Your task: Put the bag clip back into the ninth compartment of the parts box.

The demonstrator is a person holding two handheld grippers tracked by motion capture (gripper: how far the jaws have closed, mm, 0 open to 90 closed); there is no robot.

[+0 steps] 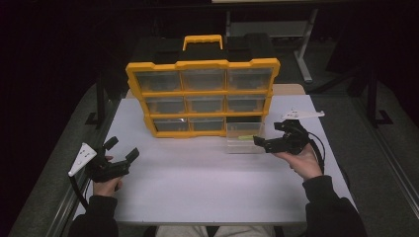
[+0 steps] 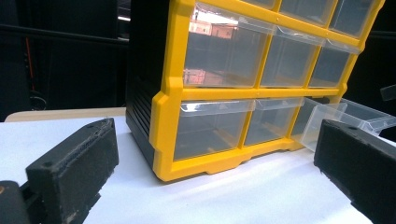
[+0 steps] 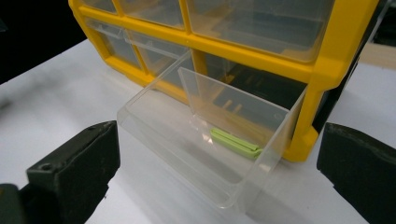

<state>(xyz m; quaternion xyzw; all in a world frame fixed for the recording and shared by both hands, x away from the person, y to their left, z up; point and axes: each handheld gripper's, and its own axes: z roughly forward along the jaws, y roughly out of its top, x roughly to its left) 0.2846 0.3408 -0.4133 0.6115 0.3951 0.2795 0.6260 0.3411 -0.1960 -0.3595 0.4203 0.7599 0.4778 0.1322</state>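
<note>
On table, pulled-out clear drawer holding green piece, both tongs wide, empty.

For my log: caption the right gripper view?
Open gripper faces pulled-out clear drawer holding a green piece.
</note>
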